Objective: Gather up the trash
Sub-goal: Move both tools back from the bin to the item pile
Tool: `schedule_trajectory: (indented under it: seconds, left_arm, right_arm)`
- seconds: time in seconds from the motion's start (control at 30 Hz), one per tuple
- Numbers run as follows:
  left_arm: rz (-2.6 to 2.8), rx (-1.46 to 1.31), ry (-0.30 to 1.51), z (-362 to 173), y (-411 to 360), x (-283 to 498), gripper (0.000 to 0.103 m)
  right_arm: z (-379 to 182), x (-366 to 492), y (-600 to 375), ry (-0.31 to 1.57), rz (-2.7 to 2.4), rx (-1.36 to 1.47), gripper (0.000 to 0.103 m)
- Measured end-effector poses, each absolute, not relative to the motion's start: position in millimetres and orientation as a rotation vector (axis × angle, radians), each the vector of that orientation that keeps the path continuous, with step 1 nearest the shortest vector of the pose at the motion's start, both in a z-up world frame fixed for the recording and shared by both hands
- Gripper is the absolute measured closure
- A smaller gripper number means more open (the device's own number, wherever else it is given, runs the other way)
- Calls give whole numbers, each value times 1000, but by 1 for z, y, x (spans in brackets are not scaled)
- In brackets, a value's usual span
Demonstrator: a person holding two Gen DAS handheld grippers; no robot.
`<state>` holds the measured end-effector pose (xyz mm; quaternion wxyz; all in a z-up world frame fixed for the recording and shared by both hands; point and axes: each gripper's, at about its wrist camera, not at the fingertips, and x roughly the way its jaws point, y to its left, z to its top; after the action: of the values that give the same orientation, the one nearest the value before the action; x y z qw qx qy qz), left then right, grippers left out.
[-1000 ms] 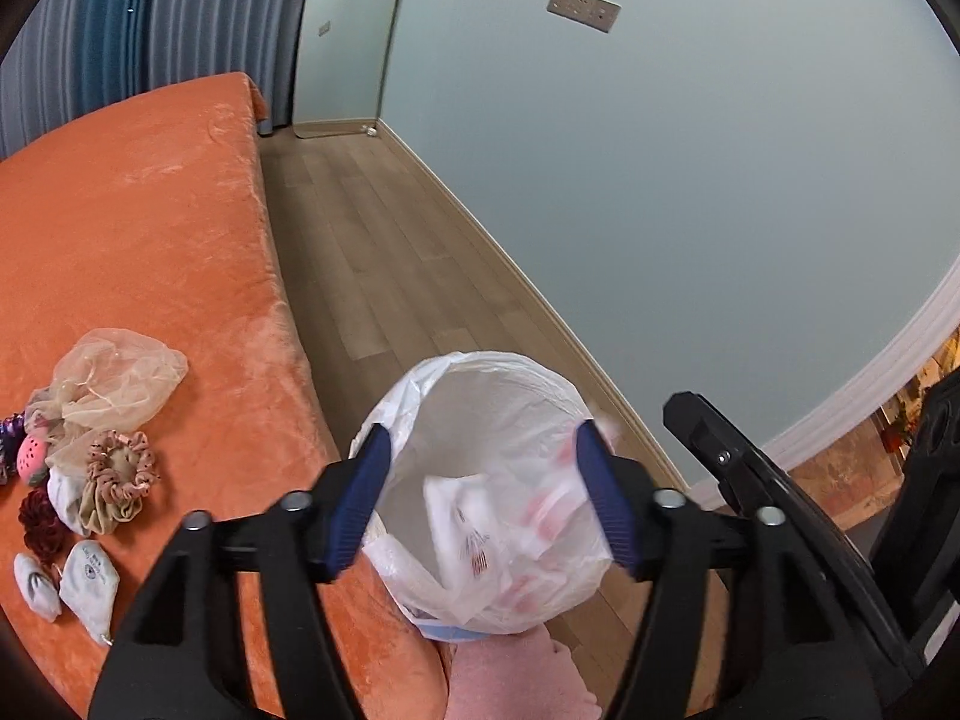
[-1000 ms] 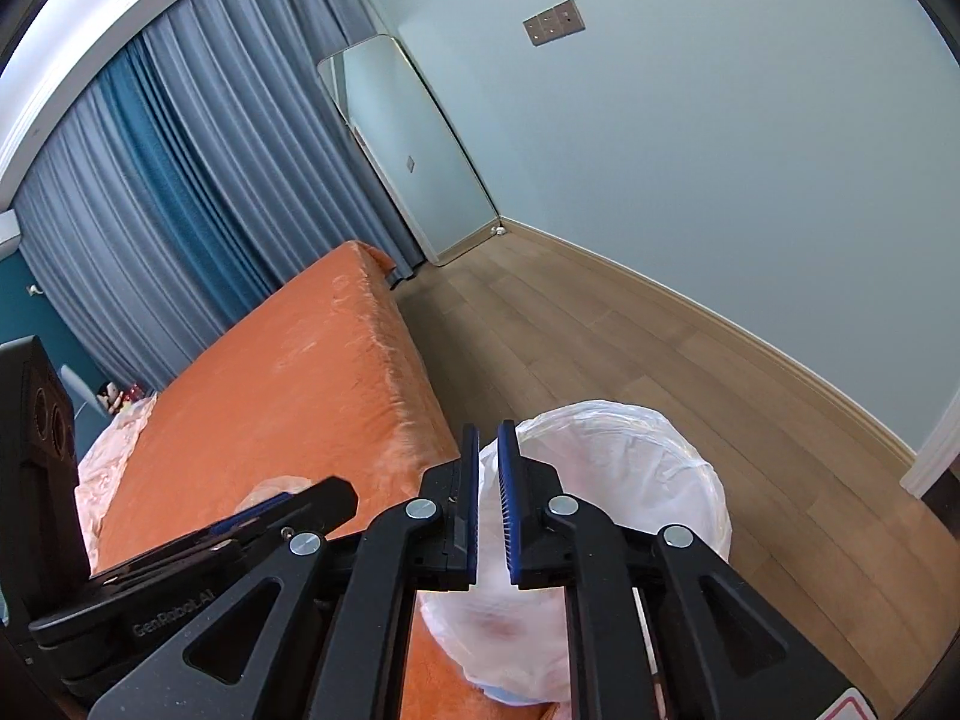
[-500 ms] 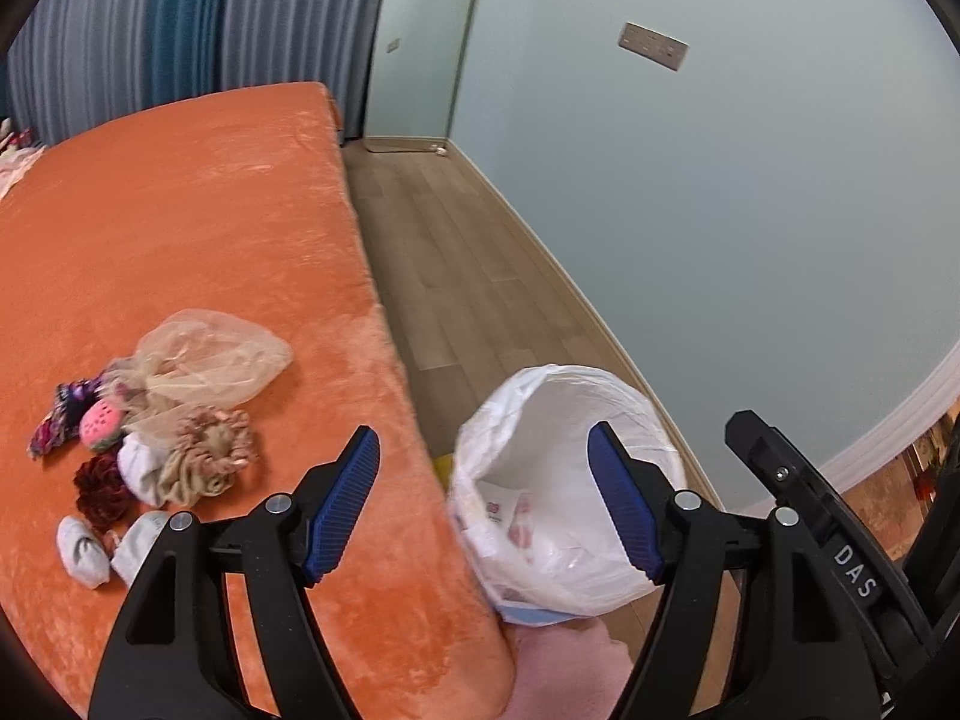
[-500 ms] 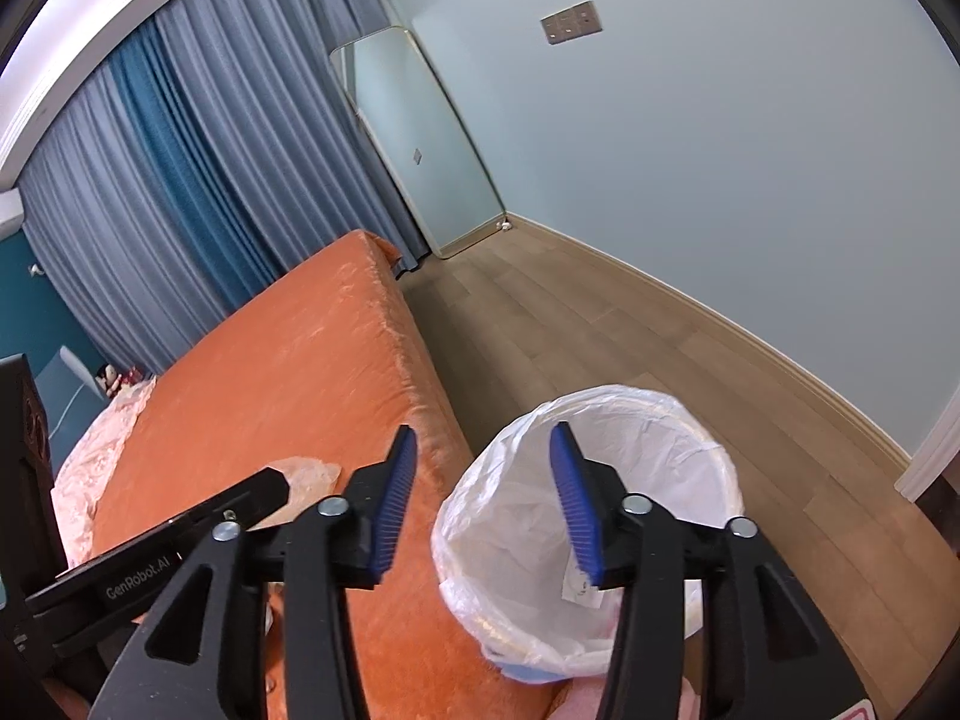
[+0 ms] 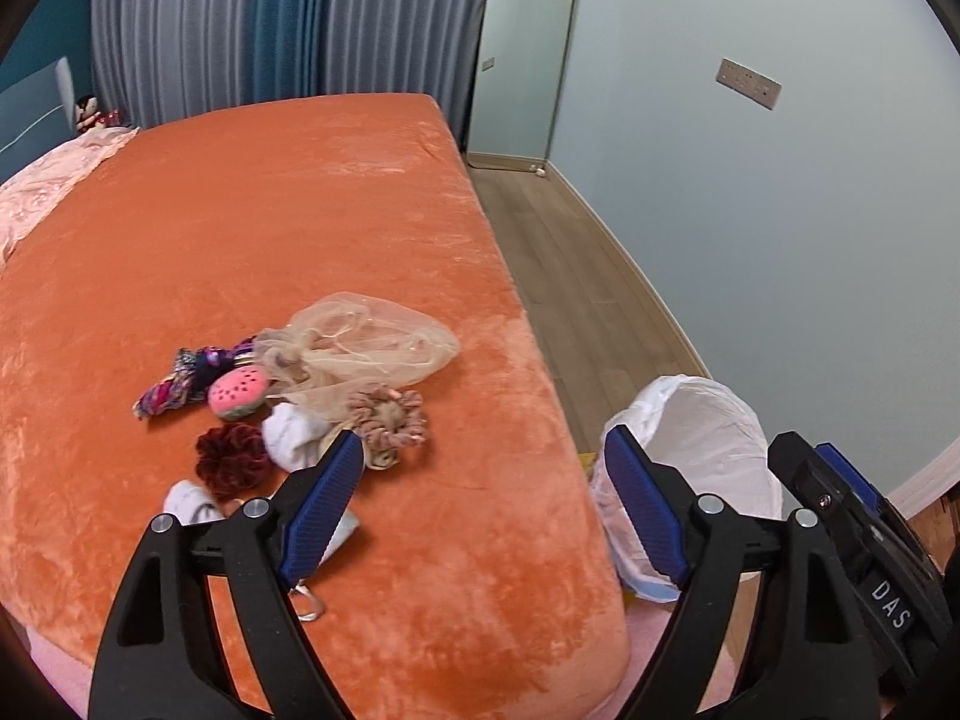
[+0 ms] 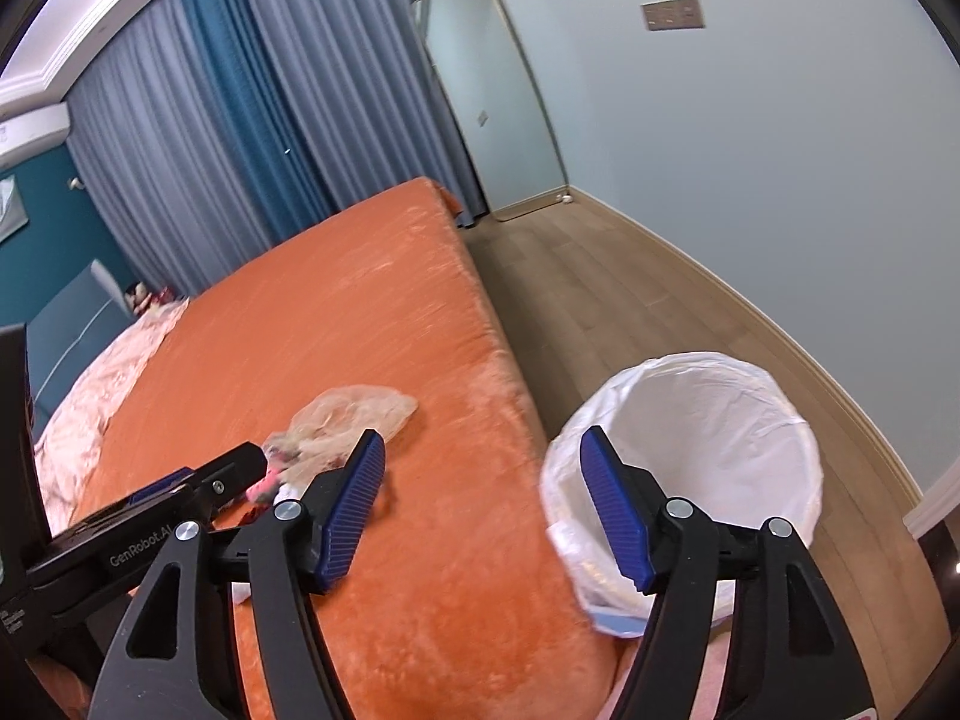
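left gripper [image 5: 483, 504] jaws wide (empty), right gripper [image 6: 483, 504] just opening

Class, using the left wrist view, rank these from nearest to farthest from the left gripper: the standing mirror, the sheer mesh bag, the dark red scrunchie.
From the left gripper:
1. Dark red scrunchie, on the bed beside its left finger.
2. Sheer mesh bag, farther up the bed.
3. Standing mirror, against the far wall.
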<state>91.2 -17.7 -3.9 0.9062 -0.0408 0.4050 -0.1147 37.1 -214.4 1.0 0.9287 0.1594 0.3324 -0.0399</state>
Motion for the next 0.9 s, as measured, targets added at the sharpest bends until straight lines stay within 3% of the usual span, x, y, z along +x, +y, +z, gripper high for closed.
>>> schedule_trajectory:
  seconds: [0.33, 0.9]
  left_arm:
    - [-154, -97, 818, -3, 25, 84, 13]
    - [16, -134, 890, -39, 111, 86, 7]
  right_arm:
    - [3, 42, -166, 710, -30, 232, 31]
    - [-18, 59, -91, 785, 49, 119, 19]
